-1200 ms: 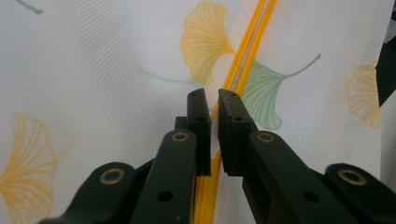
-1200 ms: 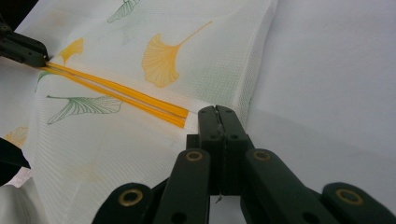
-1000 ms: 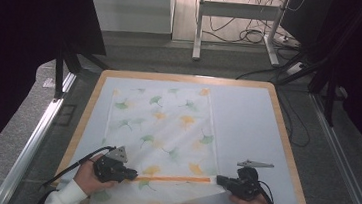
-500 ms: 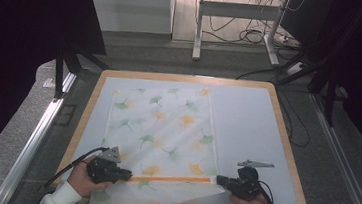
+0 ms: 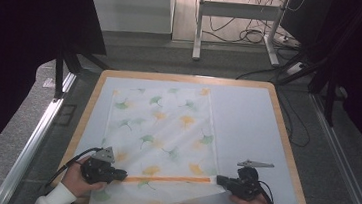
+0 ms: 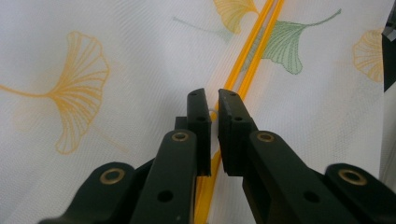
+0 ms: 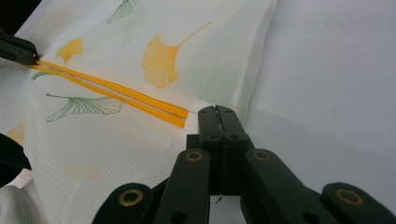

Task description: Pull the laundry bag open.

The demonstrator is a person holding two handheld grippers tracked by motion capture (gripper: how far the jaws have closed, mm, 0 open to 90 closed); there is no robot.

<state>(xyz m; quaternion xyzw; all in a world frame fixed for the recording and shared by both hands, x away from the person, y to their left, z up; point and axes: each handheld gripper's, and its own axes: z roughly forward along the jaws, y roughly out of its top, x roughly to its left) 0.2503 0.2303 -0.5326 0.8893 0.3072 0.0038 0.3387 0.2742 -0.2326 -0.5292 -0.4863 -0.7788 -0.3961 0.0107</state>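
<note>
Toward six o'clock on the counter (image 5: 285,142), a white mesh bag (image 5: 166,130) printed with ginkgo leaves lies flat, its orange zipper (image 5: 166,179) running across. The left claw (image 5: 120,174) stands narrowly parted around the zipper's end at seven o'clock. The right claw (image 5: 220,179) is pinched closed on the bag's edge at five o'clock.

I work in what looks like a lab or recording room. Beyond my jaws, past the wooden table (image 5: 285,142), a metal desk frame (image 5: 237,22) stands over loose cables (image 5: 255,36) on grey carpet (image 5: 183,57), with aluminium rails (image 5: 35,138) and black curtains (image 5: 14,40) either side.
</note>
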